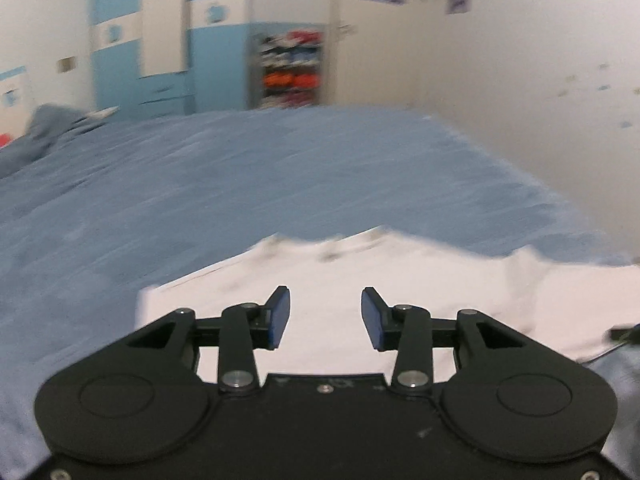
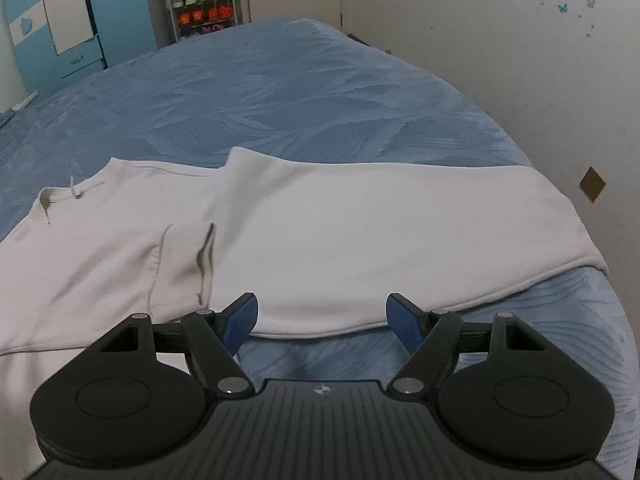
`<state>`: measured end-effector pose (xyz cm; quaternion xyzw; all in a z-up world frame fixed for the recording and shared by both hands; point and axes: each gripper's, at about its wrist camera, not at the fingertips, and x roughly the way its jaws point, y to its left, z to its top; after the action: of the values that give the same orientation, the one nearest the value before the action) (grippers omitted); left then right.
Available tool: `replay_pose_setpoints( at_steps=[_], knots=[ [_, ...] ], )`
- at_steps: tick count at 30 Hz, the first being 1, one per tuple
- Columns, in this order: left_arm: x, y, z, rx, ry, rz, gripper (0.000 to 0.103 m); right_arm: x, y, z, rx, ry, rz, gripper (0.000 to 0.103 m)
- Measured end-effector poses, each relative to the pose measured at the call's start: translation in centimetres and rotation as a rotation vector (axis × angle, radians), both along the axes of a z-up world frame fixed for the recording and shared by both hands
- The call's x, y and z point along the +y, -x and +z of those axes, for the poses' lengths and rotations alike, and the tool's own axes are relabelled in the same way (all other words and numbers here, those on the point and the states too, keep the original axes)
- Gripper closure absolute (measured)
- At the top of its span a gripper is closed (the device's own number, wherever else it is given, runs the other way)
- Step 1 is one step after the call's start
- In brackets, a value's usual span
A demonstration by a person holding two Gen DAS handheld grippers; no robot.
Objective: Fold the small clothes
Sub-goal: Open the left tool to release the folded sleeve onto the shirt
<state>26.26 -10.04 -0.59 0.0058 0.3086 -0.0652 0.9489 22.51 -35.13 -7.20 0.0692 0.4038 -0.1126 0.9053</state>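
A white shirt (image 2: 360, 232) lies partly folded on the blue bedspread (image 2: 280, 92), its lower part turned back over the body and its collar (image 2: 60, 196) at the left. My right gripper (image 2: 322, 316) hovers open at the near folded edge, nothing between its blue pads (image 2: 240, 322). In the blurred left wrist view the white shirt (image 1: 320, 280) fills the foreground. My left gripper (image 1: 326, 316) stands open above it, holding nothing.
The bed's right edge (image 2: 560, 200) runs close to a white wall (image 2: 500, 60). A blue and white wardrobe (image 2: 60, 20) and a shoe shelf (image 2: 204, 0) stand beyond the bed. A bunched blue cover (image 1: 44, 132) lies at the far left.
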Motion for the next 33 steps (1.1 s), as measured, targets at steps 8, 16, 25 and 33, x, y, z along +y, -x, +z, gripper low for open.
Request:
replay_pose_setpoints(
  at_steps=[8, 16, 25, 33],
  knots=[
    [7.9, 2.4, -6.0, 0.176, -0.122, 0.144, 0.059, 1.8, -1.2, -0.9, 0.036, 0.013, 0.032, 0.017],
    [12.8, 5.0, -11.3, 0.309, -0.044, 0.182, 0.058, 2.1, -1.5, -2.3, 0.083, 0.035, 0.024, 0.017],
    [10.9, 5.2, -13.6, 0.331, -0.144, 0.198, 0.055, -7.0, -0.8, -2.7, 0.033, 0.017, -0.173, 0.017],
    [9.2, 6.5, -13.4, 0.311, -0.209, 0.210, 0.055, -22.3, 5.3, -3.4, -0.152, -0.376, -0.538, 0.033]
  ],
)
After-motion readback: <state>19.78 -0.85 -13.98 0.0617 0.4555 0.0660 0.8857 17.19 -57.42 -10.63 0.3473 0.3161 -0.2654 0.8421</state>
